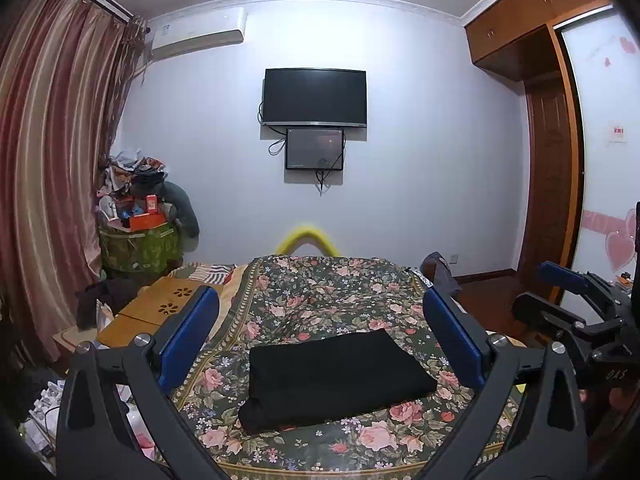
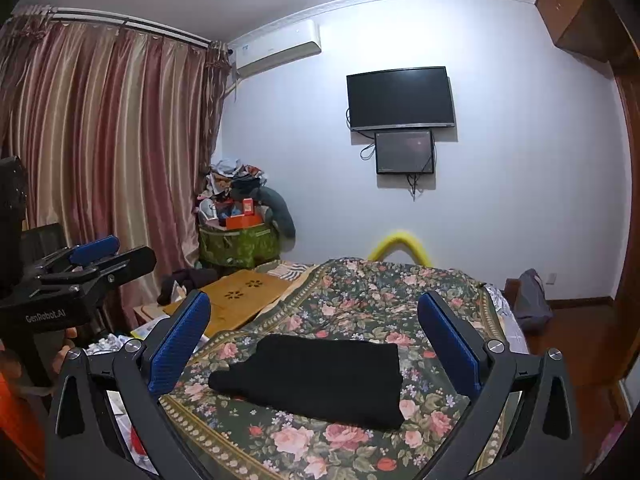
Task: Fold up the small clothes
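1. Left gripper (image 1: 320, 332): matte black angular arms, ribbed blue finger pads (image 1: 188, 336), silver round screws at the joints.
2. Right gripper (image 2: 314, 344): same black frame, blue pads, silver screws.
3. White "GenRobot.AI" lettering, left frame edge.

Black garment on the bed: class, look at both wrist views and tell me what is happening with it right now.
A person holds a claw in each hand above a bed with a floral cover. The left claw and the right claw are both open and hold nothing. The black garment lies between them on the cover as a neat folded bundle, touched by neither claw. Judging from that, this piece looks folded, with both claws hovering clear of it.
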The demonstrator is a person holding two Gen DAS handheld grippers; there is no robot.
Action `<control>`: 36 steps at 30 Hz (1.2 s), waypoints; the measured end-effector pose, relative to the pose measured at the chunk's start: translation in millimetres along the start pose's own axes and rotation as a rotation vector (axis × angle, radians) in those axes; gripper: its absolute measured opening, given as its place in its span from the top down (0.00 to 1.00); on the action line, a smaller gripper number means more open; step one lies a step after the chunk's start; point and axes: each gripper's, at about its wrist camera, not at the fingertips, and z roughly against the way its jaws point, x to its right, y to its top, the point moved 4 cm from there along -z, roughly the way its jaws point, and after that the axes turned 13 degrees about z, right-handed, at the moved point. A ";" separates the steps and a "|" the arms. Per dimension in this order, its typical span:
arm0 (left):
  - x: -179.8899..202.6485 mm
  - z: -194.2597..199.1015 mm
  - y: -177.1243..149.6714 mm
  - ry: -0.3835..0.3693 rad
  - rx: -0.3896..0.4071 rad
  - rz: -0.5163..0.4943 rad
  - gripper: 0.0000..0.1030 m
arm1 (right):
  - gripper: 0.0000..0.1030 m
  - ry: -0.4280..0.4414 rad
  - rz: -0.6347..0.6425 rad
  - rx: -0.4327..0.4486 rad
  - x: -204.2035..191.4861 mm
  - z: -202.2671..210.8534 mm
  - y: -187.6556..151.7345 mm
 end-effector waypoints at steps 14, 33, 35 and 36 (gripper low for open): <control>-2.7 -4.5 -3.4 -0.001 -0.017 -0.005 0.00 | 0.00 0.002 -0.012 -0.014 1.2 4.7 -5.0; -7.8 -11.3 -6.2 -0.006 -0.031 -0.004 0.00 | 0.00 0.002 -0.019 -0.027 1.5 5.8 -3.4; -8.7 -11.7 -5.9 -0.010 -0.034 -0.003 0.00 | 0.00 0.002 -0.020 -0.029 2.1 6.2 -3.2; -9.1 -11.9 -5.8 -0.010 -0.034 -0.004 0.00 | 0.00 0.002 -0.021 -0.030 2.3 6.1 -3.4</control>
